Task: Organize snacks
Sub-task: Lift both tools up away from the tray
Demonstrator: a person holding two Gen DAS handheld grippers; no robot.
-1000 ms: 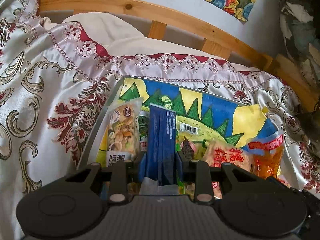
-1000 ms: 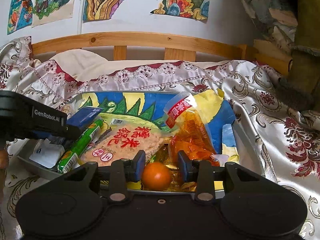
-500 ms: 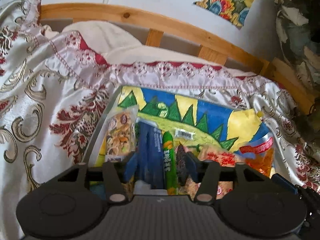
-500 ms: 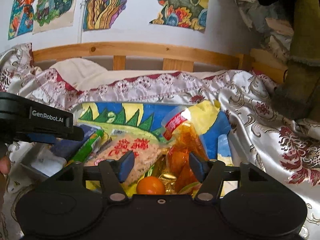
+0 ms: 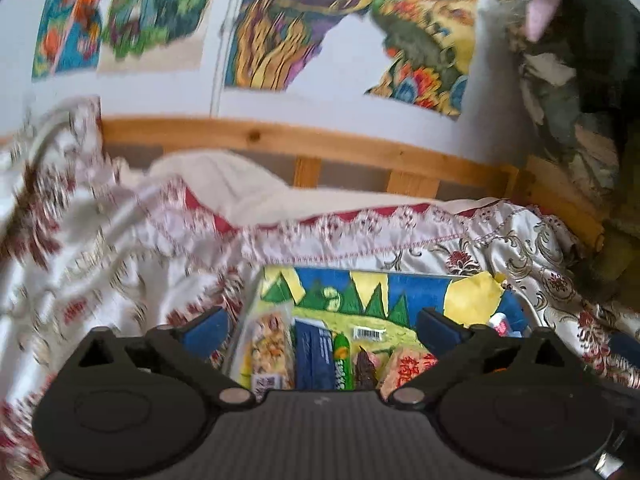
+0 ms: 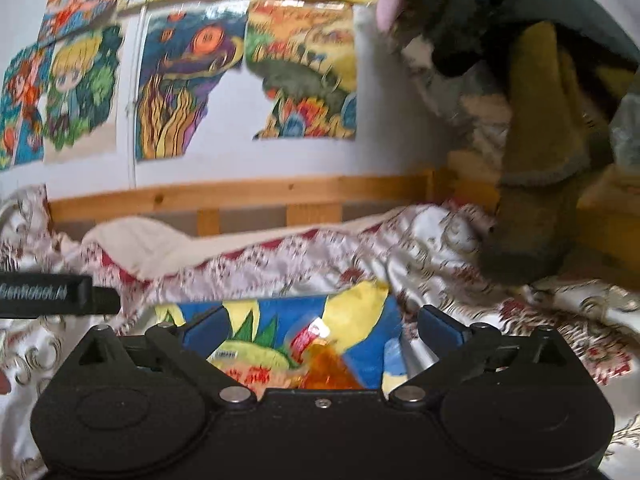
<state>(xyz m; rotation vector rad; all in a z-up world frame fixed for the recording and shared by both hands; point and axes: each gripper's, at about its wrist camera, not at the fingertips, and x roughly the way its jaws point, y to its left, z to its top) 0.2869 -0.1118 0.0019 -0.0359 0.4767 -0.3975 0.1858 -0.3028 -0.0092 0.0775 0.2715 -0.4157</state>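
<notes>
Lying in a shallow tray (image 5: 520,300) lined with a bright painted landscape, the snacks sit in a row on the patterned bedspread (image 5: 100,264). From my left gripper (image 5: 324,326) I see a nut bar (image 5: 269,350), a dark blue packet (image 5: 314,354), a green stick (image 5: 343,362), a dark wrapped piece (image 5: 365,368) and a rice cracker pack (image 5: 408,368) side by side. Its jaws are opening, spread wide, with nothing between them. My right gripper (image 6: 320,326) is also opening, empty, above the tray's other end. Only that view shows the orange bag (image 6: 326,372) with its red label clearly, plus the side of my left gripper at the frame's left edge. Both pictures are blurred.
</notes>
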